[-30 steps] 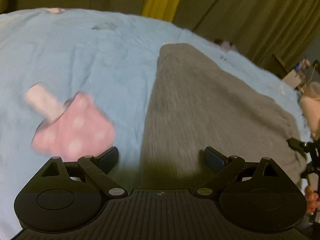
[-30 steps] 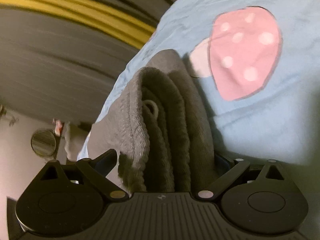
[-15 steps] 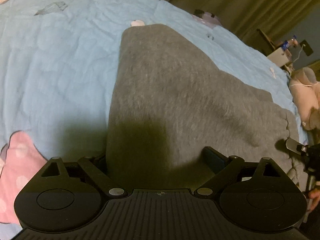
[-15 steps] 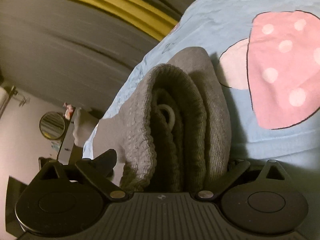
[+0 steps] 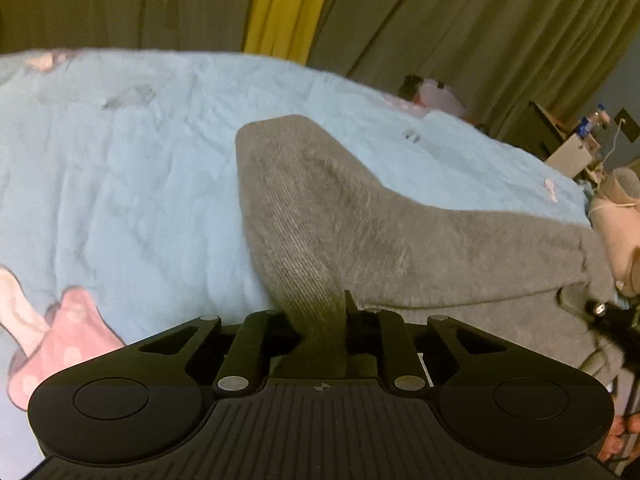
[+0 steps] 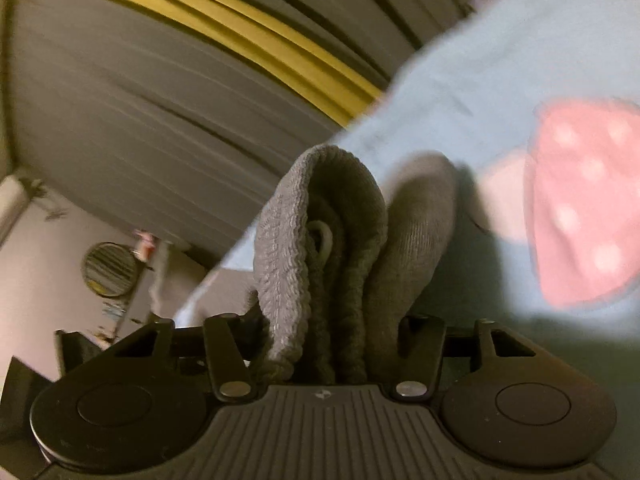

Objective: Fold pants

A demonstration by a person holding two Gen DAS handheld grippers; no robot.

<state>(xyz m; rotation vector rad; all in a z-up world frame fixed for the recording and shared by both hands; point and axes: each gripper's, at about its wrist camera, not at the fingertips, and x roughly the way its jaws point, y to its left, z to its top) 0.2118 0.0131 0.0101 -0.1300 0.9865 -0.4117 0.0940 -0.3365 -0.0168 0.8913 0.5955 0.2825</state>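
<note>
Grey knit pants [image 5: 360, 216] lie on a light blue bedspread [image 5: 120, 184] printed with pink spotted mushrooms [image 5: 68, 336], with olive curtains [image 5: 440, 20] and a yellow strip behind the bed. In the left wrist view, the left gripper [image 5: 320, 320] has just been closing and now pinches a narrow ridge of the grey fabric between its jaws at 6 o'clock; from there the cloth runs up toward 12 o'clock, where the rounded end of a leg rests flat on the bedspread. The wider part of the garment spreads toward 3 o'clock, where the dark tip of the other tool and a bit of a hand show at the frame edge. In the right wrist view, the right gripper [image 6: 332, 344] has also just been closing, and its jaws press on a thick stacked bundle of ribbed waistband layers, a drawstring loop visible inside. Judging by this, the pants already appear doubled lengthwise, one leg over the other, and both ends are gripped. The crosswise fold, bringing one end over the other, seems yet to be made.
</note>
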